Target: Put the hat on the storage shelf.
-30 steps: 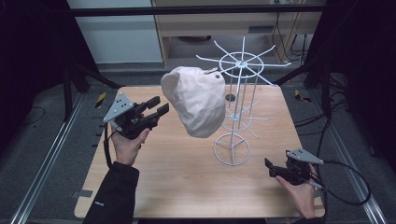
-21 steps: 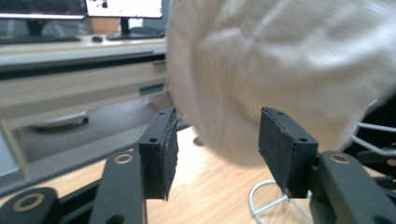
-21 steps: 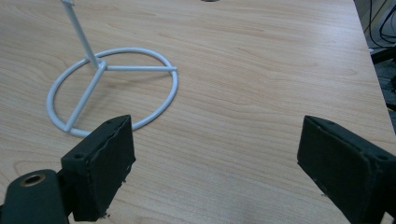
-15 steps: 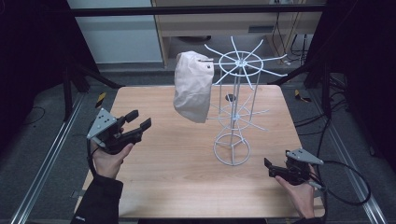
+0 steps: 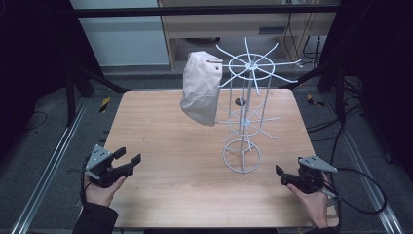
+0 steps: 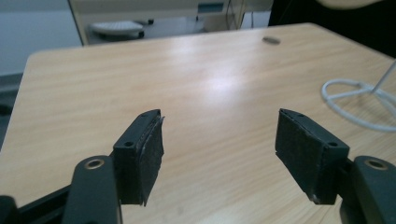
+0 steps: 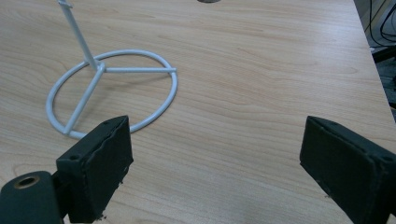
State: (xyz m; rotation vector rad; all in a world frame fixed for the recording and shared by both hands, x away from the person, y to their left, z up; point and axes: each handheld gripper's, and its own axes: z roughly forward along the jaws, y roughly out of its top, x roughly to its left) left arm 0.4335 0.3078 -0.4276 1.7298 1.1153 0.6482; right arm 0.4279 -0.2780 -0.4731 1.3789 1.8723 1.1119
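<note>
A beige cap (image 5: 200,88) hangs from a prong of the white wire rack (image 5: 245,117) that stands on the wooden table (image 5: 165,141). The cap's edge (image 6: 348,3) peeks in at the top of the left gripper view. My left gripper (image 5: 127,161) is open at the table's front left, far from the cap, and its jaws (image 6: 219,154) hold nothing. My right gripper (image 5: 281,176) rests open at the front right, just right of the rack's ring base (image 7: 112,88), with nothing between its fingers (image 7: 217,168).
A small dark round hole (image 5: 240,102) sits in the table behind the rack. A pale cabinet (image 5: 229,24) stands beyond the far edge. Metal rails (image 5: 46,165) run along both sides of the table, with cables (image 5: 360,190) at the right.
My left gripper let go of the cap and drew back to the table's front left. The cap swung in and now hangs narrow on the rack. The right gripper stayed put.
</note>
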